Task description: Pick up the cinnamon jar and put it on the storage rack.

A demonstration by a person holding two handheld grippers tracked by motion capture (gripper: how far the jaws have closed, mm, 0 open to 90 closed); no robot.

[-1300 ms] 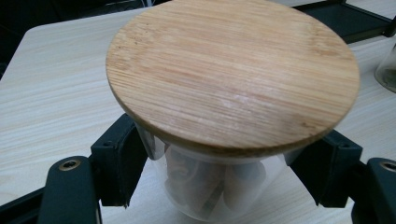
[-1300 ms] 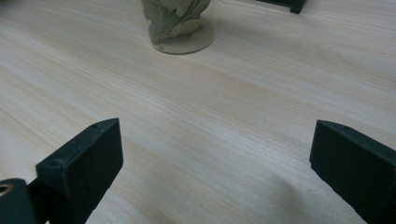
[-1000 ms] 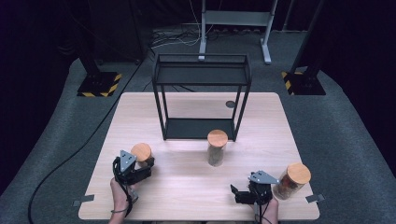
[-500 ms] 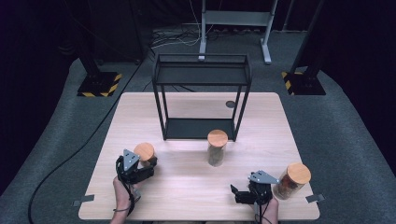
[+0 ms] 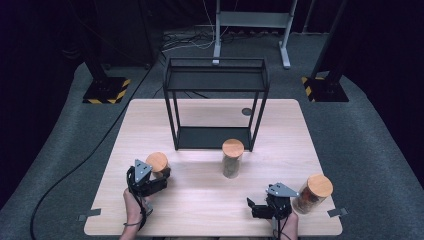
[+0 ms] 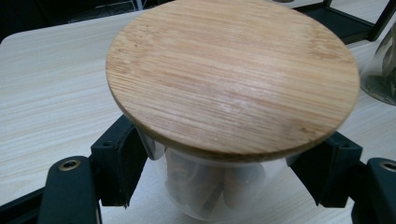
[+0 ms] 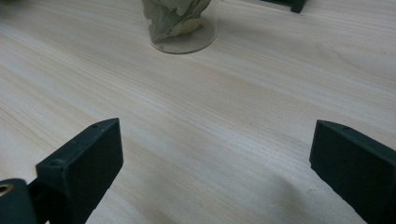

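A glass jar with a round wooden lid (image 5: 157, 161) stands on the near left of the table. My left gripper (image 5: 156, 176) is shut on its glass body just under the lid. In the left gripper view the lid (image 6: 233, 74) covers most of the picture, and my left gripper (image 6: 222, 179) has a black pad against each side of the glass; pale pieces show inside. My right gripper (image 5: 254, 208) rests low at the near right, pointing left, and stands open. In the right gripper view my right gripper (image 7: 219, 158) has bare wood between its wide-apart jaws.
A second lidded jar (image 5: 232, 157) holding dried leaves stands mid-table, also ahead of the right gripper (image 7: 180, 23). A third jar (image 5: 312, 194) sits just right of the right hand. A black wire rack (image 5: 215, 90) occupies the far half of the wooden table (image 5: 210, 220).
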